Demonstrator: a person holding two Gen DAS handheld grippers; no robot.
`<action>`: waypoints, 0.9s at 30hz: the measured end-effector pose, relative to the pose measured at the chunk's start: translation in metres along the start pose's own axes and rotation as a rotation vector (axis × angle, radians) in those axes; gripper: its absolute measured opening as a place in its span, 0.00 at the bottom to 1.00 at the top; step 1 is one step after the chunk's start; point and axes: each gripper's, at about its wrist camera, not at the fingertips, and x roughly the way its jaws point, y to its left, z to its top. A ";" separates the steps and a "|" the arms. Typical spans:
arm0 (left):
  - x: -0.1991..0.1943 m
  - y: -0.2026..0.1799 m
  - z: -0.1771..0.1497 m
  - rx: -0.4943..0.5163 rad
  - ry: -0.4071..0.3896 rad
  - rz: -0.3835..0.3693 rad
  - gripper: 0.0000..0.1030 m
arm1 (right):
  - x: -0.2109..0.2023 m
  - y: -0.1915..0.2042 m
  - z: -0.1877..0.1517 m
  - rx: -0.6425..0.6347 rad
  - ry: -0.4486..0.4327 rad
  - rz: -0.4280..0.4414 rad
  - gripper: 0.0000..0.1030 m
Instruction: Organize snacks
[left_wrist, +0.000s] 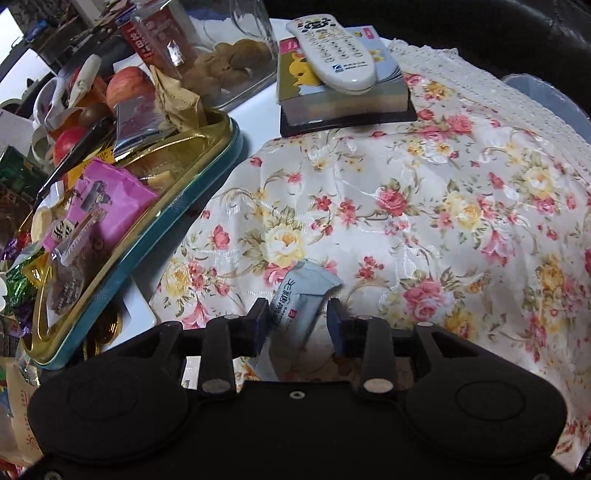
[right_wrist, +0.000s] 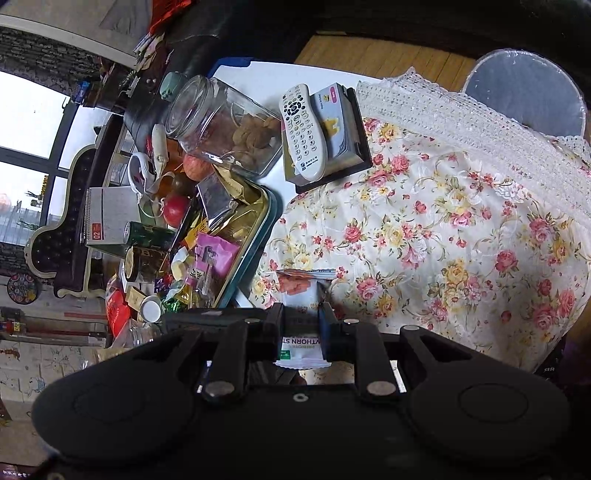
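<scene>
Floral cloth (left_wrist: 424, 206) covers most of the worktop; snack tin (left_wrist: 207, 192) sits at its left edge, already loaded. My left gripper (left_wrist: 297, 321) has its fingers spread around the pale-blue sachet (left_wrist: 295, 299) lying on the cloth, pads clear of it. My right gripper (right_wrist: 301, 328) pinches the white hawthorn packet (right_wrist: 301, 317), likely tin-bound.

The white packet (right_wrist: 301, 345) beside the tin tray (right_wrist: 258, 236) reads "THORN ST"; the notebook (right_wrist: 107, 218) beyond the tray shows "02".
</scene>
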 end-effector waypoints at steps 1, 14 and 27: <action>0.000 0.000 0.000 -0.014 0.001 -0.001 0.44 | 0.001 0.001 -0.001 -0.003 -0.001 -0.005 0.21; -0.016 0.022 -0.002 -0.437 0.142 -0.034 0.14 | -0.004 0.010 -0.005 -0.034 -0.036 -0.009 0.21; -0.059 0.015 -0.045 -0.524 0.229 -0.114 0.06 | -0.005 0.003 -0.007 -0.033 -0.020 -0.010 0.21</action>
